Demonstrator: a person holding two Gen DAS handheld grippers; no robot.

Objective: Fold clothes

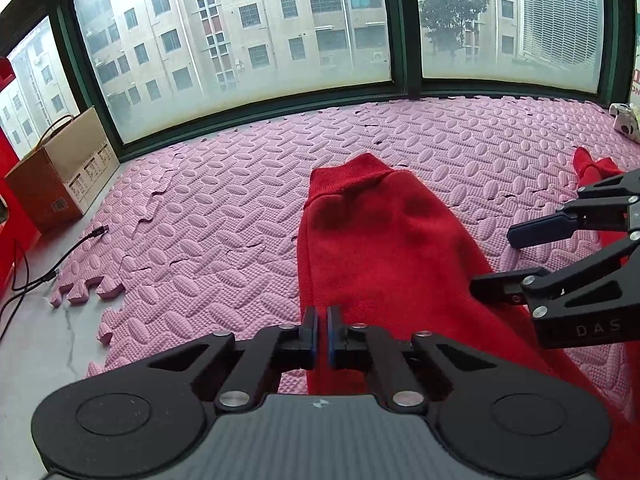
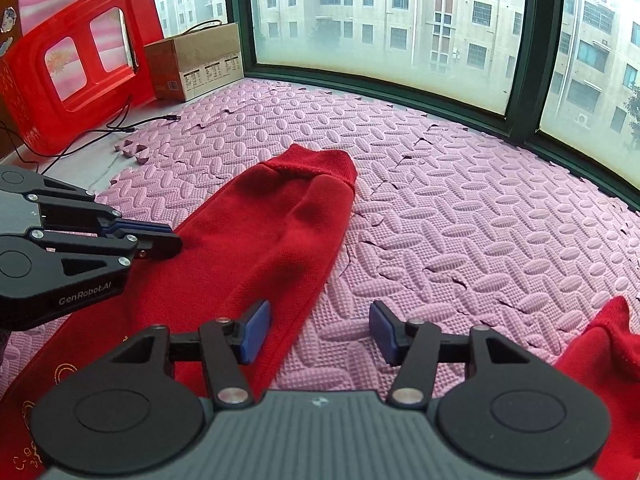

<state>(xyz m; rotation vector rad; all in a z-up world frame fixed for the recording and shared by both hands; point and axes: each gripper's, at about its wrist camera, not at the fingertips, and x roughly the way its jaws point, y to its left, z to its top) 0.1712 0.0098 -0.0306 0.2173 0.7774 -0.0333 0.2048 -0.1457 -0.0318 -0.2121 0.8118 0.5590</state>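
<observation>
Pink foam mat floor (image 1: 240, 208) below green-framed windows (image 1: 408, 32), cardboard box (image 2: 200, 60) beside.

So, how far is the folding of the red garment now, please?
It looks early. Done: the red garment lies stretched out on the pink foam mat, its ribbed cuff pointing toward the window. In hand: the left gripper is shut at the cloth's left edge; whether it pinches fabric is unclear. The right gripper stands open over the right edge. Left: no fold is visible yet.
</observation>
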